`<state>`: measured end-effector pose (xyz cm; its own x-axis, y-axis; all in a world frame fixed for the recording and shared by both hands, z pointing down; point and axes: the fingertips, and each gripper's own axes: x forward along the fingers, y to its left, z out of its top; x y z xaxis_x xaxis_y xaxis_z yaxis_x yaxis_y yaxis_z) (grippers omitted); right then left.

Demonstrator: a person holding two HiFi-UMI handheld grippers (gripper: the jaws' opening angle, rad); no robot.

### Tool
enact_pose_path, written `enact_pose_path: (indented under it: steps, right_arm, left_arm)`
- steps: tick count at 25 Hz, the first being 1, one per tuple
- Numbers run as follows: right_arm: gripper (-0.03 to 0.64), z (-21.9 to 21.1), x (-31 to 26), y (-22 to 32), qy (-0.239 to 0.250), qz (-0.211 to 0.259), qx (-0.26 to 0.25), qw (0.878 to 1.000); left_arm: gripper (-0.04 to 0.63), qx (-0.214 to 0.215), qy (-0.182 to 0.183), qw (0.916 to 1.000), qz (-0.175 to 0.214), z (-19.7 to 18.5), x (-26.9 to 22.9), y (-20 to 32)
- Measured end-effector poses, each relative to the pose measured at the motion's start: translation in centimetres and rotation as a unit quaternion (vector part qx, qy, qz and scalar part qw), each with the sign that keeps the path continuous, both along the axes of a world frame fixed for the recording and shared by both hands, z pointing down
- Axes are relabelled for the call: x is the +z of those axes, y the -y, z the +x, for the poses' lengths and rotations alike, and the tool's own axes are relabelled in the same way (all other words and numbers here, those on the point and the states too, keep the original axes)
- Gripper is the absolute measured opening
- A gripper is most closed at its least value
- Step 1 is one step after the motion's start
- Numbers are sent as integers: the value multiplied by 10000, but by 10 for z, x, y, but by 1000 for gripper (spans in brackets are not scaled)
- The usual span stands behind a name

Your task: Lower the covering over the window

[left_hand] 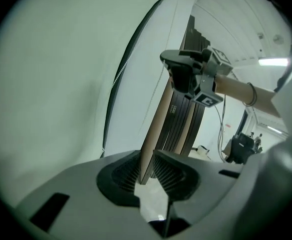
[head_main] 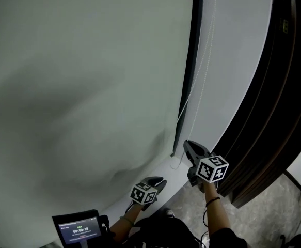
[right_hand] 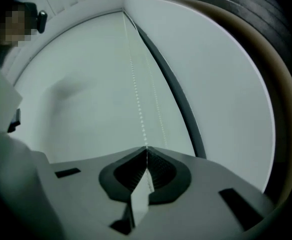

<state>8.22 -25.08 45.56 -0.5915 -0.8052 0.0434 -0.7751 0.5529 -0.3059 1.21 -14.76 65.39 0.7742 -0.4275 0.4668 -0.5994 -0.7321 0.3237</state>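
Right gripper view: my right gripper jaws pinch the bead chain, whose long axis runs vertical along the right edge of the blind, so the pull should go straight down. My left gripper jaws are spread and empty, with the chain up-left of them.

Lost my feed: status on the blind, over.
Right gripper shut on bead chain. Left gripper open, empty. Blind hangs beside it. Nothing in the way.

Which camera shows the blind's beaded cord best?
The right gripper view: the beaded cord runs up the blind from the shut right tool, with single beads visible. The head view shows only a thin line beside the dark frame; the left gripper view, a short faint stretch.
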Motion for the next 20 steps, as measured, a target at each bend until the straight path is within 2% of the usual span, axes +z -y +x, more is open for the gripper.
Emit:
enact_pose_path:
  steps: [4, 11, 16, 20]
  right_arm:
    - [12, 15, -4, -3, -285, 152, 503, 9982]
    - [14, 35, 26, -35, 126, -223, 942, 9952]
    - [14, 36, 40, -66, 238, -364, 1084, 9931]
    - [14, 29, 34, -86, 273, -368, 974, 9942]
  left_arm:
    - [64, -27, -510, 9983, 289, 9, -38, 3]
    - [64, 37, -825, 9944, 652, 20, -83, 2]
    - [64, -194, -1197, 9889, 853, 9, -108, 4]
    - [63, -314, -1384, 9851, 970, 4, -129, 9]
